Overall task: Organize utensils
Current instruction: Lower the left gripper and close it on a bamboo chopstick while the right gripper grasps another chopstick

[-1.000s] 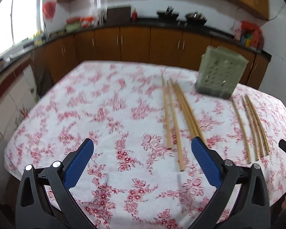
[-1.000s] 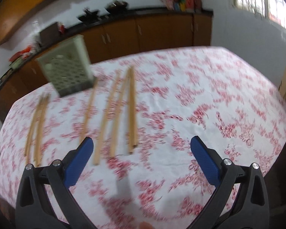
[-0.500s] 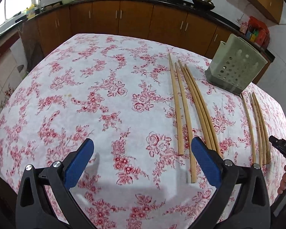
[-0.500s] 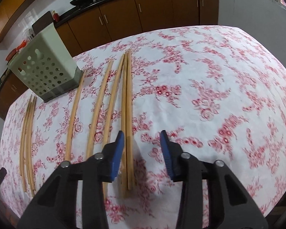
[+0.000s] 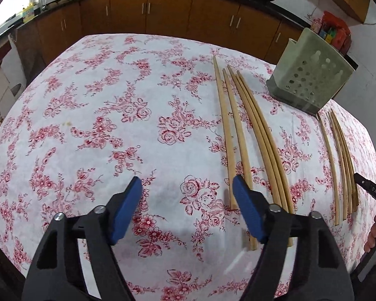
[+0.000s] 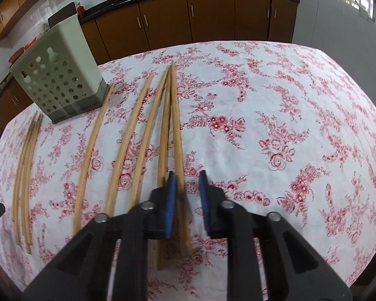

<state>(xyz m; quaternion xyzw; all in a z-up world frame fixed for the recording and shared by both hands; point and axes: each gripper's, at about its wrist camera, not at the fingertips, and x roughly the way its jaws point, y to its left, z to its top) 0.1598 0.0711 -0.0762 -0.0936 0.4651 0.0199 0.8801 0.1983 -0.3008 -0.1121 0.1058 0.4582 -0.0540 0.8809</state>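
Since half a second ago the right gripper (image 6: 186, 195) has dropped lower over the near ends of the chopsticks and narrowed further, while the left gripper (image 5: 186, 209) has closed from wide to a middling gap and come nearer the cloth. Largest in view is the table (image 5: 87, 130), covered in a white cloth with red roses, set before brown kitchen cabinets (image 5: 168, 17). On its far side stands the holder (image 6: 59, 80), a pale green perforated box on a grey base, upright and apparently empty, which is likely where the sticks belong. Nine or so chopsticks lie flat, roughly parallel, thick ends toward the person, which makes those ends easy to pinch from this side. In the right view a thin bundle (image 6: 26, 165) lies at the far left, well apart from the looser group (image 6: 137, 135) of five. The rightmost pair (image 6: 173, 125) of that group converges at the far tips, and its near ends lie between the right gripper's blue pads (image 6: 169, 200); the fingers are narrow but a gap remains, so I judge the grasp not yet made. The left gripper hovers half open over bare cloth, holding nothing, its right pad just beside the leftmost stick (image 5: 224, 135), probably waiting its turn.
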